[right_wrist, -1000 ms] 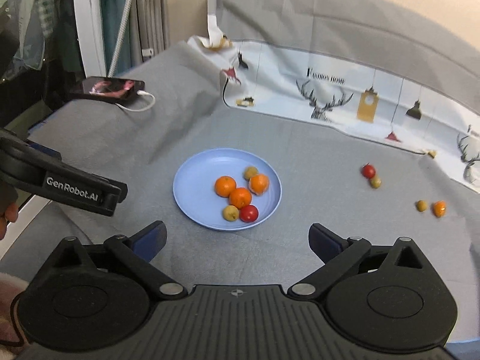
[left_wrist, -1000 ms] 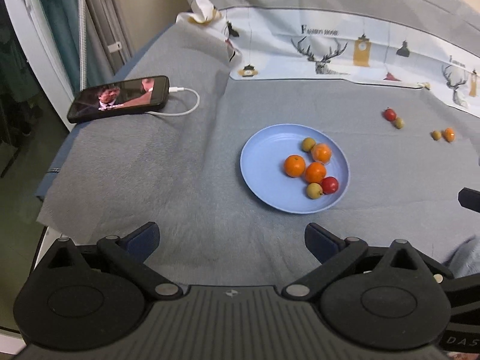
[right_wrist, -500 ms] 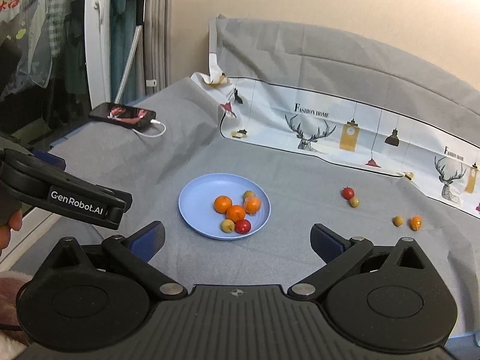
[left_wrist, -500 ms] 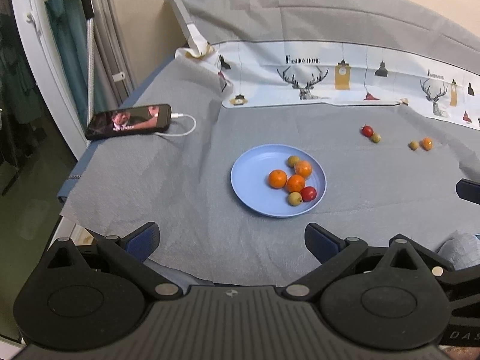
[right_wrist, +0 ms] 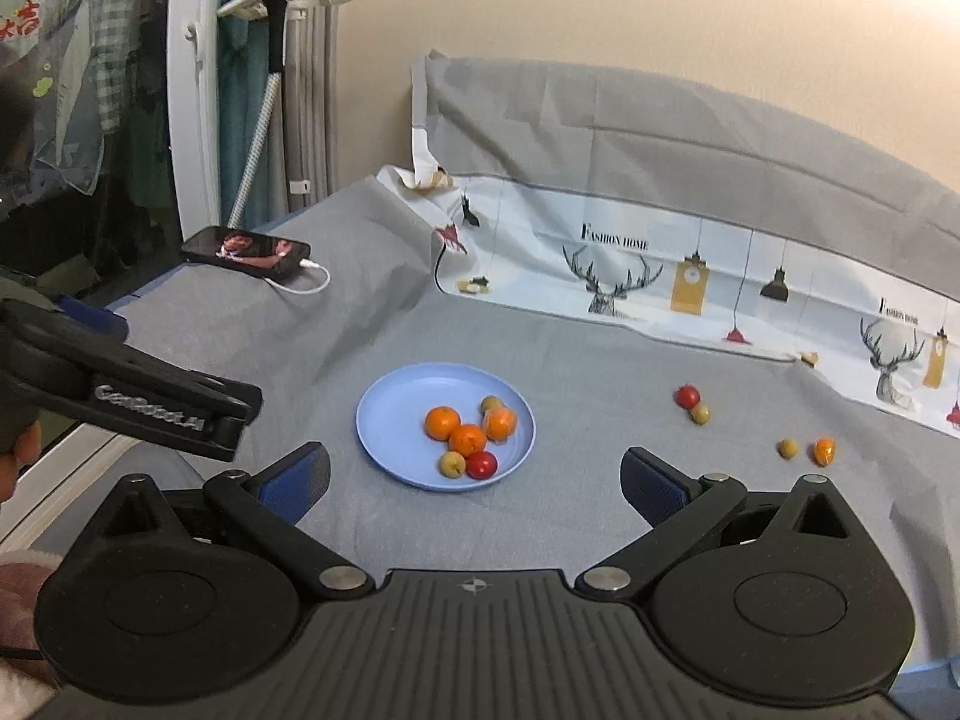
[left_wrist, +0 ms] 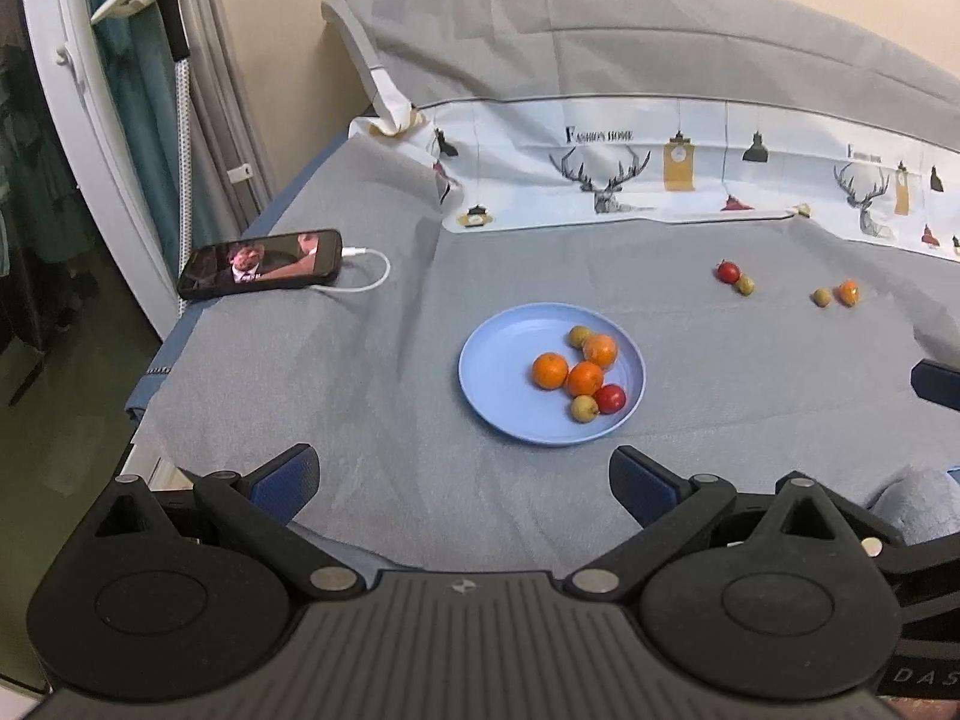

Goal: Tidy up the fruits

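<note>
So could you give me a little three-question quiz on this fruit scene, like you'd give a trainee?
1. How many fruits lie on the blue plate?
2. True or false: the right tool is shut on a fruit.
3. Which lies left of the plate: A) phone B) knife C) cup?

Key: 1. Six: three oranges, two yellow-green fruits, one red. 2. False; both it and the left tool are open and empty. 3. A, with a white cable plugged in.
</note>
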Tool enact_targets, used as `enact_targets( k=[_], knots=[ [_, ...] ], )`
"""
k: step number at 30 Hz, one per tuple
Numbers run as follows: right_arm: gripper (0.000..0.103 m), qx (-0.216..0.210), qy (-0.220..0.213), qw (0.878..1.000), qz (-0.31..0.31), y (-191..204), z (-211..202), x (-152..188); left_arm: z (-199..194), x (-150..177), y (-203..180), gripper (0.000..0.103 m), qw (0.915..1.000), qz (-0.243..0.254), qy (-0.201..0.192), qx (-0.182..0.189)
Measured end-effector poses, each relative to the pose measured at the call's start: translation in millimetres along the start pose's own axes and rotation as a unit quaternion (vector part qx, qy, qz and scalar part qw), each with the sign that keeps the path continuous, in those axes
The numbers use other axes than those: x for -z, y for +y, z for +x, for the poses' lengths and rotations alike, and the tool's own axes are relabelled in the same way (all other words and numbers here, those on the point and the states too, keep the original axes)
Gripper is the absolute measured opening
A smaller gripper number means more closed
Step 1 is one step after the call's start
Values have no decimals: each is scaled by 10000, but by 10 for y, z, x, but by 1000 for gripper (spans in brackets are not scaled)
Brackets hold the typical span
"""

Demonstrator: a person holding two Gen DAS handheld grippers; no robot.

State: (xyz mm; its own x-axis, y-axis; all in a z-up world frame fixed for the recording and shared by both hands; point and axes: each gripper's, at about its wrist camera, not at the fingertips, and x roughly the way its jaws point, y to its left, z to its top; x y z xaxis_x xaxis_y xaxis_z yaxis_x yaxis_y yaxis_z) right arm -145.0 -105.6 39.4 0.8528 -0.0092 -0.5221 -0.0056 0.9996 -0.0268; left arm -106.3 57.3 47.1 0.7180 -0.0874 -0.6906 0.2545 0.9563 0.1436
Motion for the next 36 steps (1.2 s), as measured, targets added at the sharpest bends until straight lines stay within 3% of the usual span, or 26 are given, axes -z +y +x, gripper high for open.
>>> enact_targets(
  k=[8,25,31,36],
  knots=[
    [102,-30,74,9999,97,-3,21,9,20,19,50,103,10000,-50,60,-50],
    [102,-152,400,9977,524,-264,311,107,387,-103,-205,103,9975,466,518,-89],
    [102,197,605,9916,1125,-683,572,235,824,-324,-483,103,9938,592,943,68],
    [102,953,767,9751,1850,-1301,864,448,1315,-641,-981,103,9899,774,1131,371]
  ],
)
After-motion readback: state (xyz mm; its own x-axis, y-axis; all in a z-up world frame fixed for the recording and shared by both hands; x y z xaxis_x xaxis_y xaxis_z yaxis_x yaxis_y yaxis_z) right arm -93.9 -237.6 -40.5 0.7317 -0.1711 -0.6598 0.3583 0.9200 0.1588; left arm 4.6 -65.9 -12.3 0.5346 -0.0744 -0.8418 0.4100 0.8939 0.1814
